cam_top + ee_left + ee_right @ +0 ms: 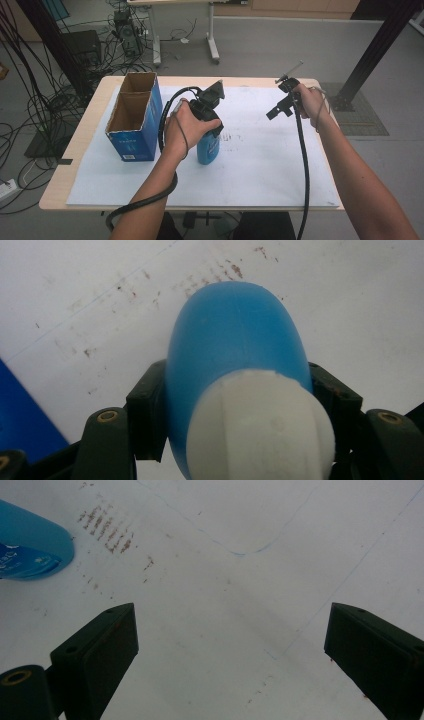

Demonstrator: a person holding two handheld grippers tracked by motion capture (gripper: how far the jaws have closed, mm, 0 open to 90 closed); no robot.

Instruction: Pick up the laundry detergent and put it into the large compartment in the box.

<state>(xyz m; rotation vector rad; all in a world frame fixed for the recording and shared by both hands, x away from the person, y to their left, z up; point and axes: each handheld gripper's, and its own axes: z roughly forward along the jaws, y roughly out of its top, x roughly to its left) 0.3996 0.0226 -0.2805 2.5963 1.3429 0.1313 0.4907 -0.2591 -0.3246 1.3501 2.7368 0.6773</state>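
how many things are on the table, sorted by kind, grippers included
blue bottle with white cap: 1
blue cardboard box, open top, two compartments: 1
white sheet covering the table: 1
hand-held grippers: 2, the left gripper shut on the bottle, the right gripper open above the sheet
total: 5

Left forearm enters from bottom, angled up-right; left hand [186,131] wraps left gripper [207,131], pointed down, jaws clamped around held object. Right forearm extends from lower right; right hand [311,102] raises right gripper [278,107], jaws spread wide, nothing between.
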